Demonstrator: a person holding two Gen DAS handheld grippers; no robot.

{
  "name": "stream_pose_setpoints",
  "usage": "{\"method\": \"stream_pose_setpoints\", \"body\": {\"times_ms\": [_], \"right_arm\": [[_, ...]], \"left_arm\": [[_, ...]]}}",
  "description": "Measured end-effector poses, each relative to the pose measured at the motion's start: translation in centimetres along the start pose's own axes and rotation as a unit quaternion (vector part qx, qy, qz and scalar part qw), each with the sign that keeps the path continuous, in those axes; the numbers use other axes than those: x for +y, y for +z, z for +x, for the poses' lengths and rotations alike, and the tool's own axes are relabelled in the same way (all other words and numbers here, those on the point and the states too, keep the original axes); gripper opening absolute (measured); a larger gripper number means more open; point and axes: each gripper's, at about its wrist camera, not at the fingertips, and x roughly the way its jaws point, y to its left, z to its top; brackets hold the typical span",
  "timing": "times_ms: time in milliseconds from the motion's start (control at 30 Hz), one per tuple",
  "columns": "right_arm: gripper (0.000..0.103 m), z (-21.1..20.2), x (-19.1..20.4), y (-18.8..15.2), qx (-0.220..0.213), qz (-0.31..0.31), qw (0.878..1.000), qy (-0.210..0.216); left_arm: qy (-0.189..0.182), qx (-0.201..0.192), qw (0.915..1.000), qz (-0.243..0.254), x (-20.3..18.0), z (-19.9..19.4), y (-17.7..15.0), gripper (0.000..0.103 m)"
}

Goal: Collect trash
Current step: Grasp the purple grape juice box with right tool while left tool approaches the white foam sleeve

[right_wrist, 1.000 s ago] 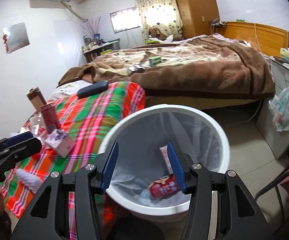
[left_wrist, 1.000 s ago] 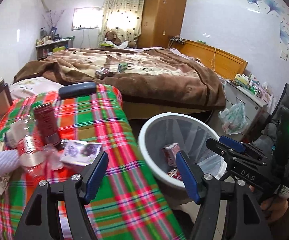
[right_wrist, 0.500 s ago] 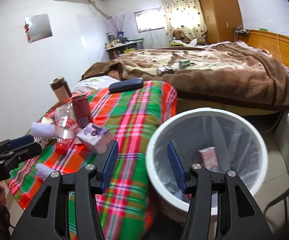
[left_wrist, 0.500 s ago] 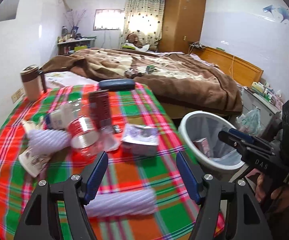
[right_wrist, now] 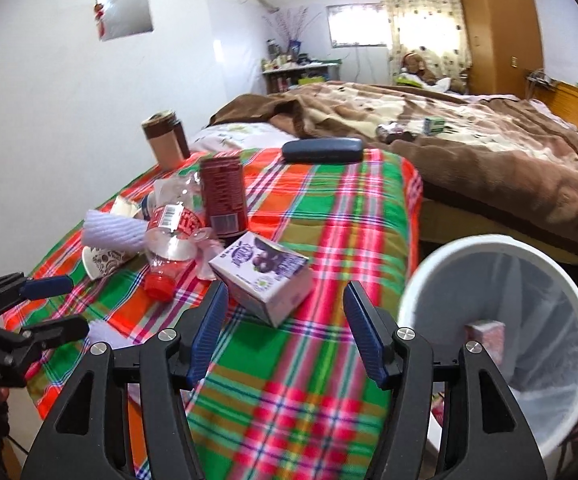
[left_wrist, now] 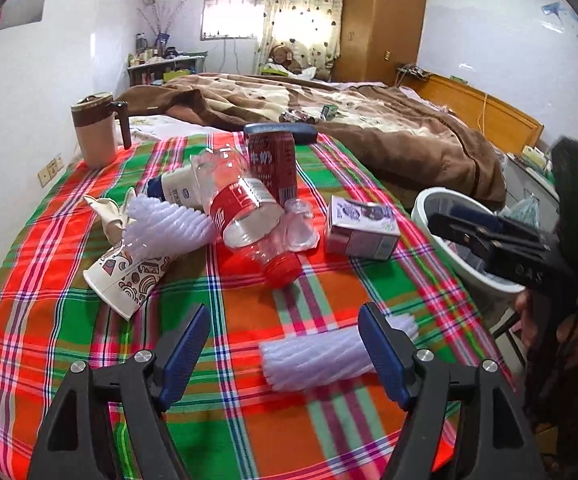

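Trash lies on the plaid-covered table (left_wrist: 69, 340): a crushed clear bottle (left_wrist: 249, 220) with a red label, a red can (left_wrist: 273, 164), a paper cup (left_wrist: 125, 280), a purple carton (left_wrist: 363, 228) and white foam sleeves (left_wrist: 169, 224). My left gripper (left_wrist: 285, 332) hangs over the near cloth, its jaws opening; another foam sleeve (left_wrist: 321, 356) lies between them, untouched. My right gripper (right_wrist: 285, 304) is just short of the purple carton (right_wrist: 263, 276), its jaws opening and holding nothing. The white bin (right_wrist: 421, 276) stands right of the table with a pink packet inside.
A brown lidded mug (left_wrist: 95, 132) and a dark glasses case (left_wrist: 305, 132) sit at the table's far edge. A bed with a brown blanket (left_wrist: 389, 136) lies beyond. The bin's rim (left_wrist: 449, 248) is partly behind the other gripper (left_wrist: 469, 228).
Both views have swung left from the bin to the table, so the trash pile is now ahead. Both pairs of jaws stand wider than before.
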Motion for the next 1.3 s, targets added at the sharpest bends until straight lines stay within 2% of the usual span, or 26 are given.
{"method": "stream_pose_setpoints", "body": {"times_ms": [267,400,533,733,933,1033,1167,1300], "right_arm": [[0.062,3.2,0.6,1.7,0.012,-0.034,0.999,0.022],[0.063,5.0,0.9,1.9,0.036,-0.047,0.998,0.035],[0.067,5.7,1.1,1.8,0.051,-0.063,0.996,0.047],[0.067,5.5,1.1,1.3,0.071,-0.061,0.992,0.087],[0.067,5.8,1.6,0.8,0.096,-0.07,0.986,0.117],[0.068,5.8,2.4,0.3,0.099,-0.088,0.985,0.113],[0.068,5.9,3.2,0.3,0.102,-0.1,0.985,0.093],[0.067,6.5,3.2,0.2,0.117,-0.107,0.986,0.061]], "left_arm": [[-0.03,0.026,0.9983,0.042,-0.1,2.2,0.0,0.077],[-0.041,0.04,0.9954,0.077,-0.7,3.6,0.0,0.078],[-0.065,0.057,0.9924,0.088,-0.8,4.4,-0.4,0.078],[-0.083,0.068,0.9897,0.094,-0.7,3.8,-1.3,0.078],[-0.082,0.079,0.9869,0.114,-1.1,2.9,-2.6,0.078],[-0.075,0.081,0.9853,0.13,-1.7,2.6,-3.4,0.078],[-0.043,0.085,0.9876,0.125,-1.6,3.2,-3.4,0.078],[-0.047,0.069,0.9876,0.133,-2.2,3.1,-2.8,0.078]]}}
